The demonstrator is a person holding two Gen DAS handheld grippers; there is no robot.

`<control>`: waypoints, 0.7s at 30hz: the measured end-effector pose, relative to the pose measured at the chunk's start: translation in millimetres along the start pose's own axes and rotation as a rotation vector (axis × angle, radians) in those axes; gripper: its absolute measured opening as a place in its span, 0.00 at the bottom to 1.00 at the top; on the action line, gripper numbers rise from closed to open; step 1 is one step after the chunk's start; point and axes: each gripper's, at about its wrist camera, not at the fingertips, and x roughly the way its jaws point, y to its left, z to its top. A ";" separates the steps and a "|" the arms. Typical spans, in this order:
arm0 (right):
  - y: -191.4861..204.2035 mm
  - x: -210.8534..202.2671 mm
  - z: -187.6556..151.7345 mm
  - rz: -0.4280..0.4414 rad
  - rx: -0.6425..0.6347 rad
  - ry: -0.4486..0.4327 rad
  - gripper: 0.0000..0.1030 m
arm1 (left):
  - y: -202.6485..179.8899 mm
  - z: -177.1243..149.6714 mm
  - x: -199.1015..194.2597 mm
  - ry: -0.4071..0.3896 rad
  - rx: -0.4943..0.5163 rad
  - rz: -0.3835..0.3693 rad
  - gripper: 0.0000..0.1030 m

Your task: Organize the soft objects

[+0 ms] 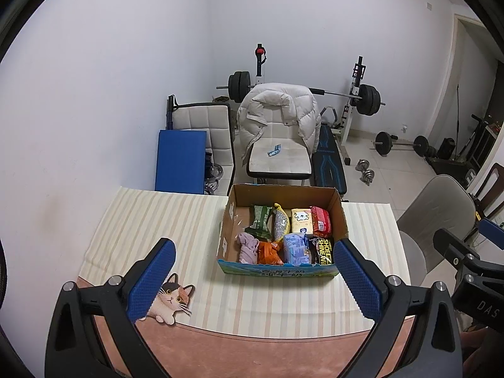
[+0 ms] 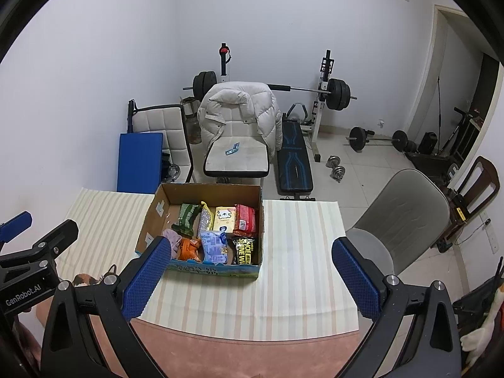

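Room's basically a home gym. Behind the tabletop (image 1: pixel 132 217), which has a striped cloth and a cat sticker (image 1: pixel 171 299) near its front edge, there's a white chair (image 1: pixel 278 157) with a puffy white jacket (image 1: pixel 274 104) draped over the back and a small blue item (image 1: pixel 273 150) on the seat. A blue mat (image 1: pixel 180 160) leans against another padded chair. Barbell rack (image 1: pixel 359 94) by the wall, weight bench (image 2: pixel 294 163) beside the chair, dumbbells (image 2: pixel 336 165) on the tiled floor, grey chair (image 2: pixel 400 217) off to the right.

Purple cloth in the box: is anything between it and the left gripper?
Only the box's low front wall. The purple cloth lies in the cardboard box's near-left corner, uncovered, beside an orange packet. The left gripper hangs open above the striped mat, so coming down from above looks clear.
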 end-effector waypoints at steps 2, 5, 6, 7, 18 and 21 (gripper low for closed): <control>0.4 -0.1 0.8 -0.001 -0.004 -0.002 1.00 | -0.4 0.3 0.4 0.003 0.002 0.001 1.00; 1.2 0.2 0.5 -0.001 -0.003 -0.001 1.00 | -1.8 1.5 -0.4 0.005 0.000 0.003 1.00; 1.0 -0.1 0.6 -0.002 -0.002 -0.001 1.00 | -1.7 1.7 -0.8 0.005 -0.003 0.007 1.00; 0.9 -0.3 0.6 -0.002 -0.001 -0.001 1.00 | -1.6 1.7 -0.8 0.004 -0.004 0.007 1.00; 2.8 -0.4 0.6 -0.005 -0.004 -0.005 1.00 | -2.1 1.7 -1.0 0.003 -0.005 0.007 1.00; 2.2 -1.3 0.3 -0.004 -0.004 -0.008 1.00 | -2.5 1.8 -1.3 0.000 -0.008 0.009 1.00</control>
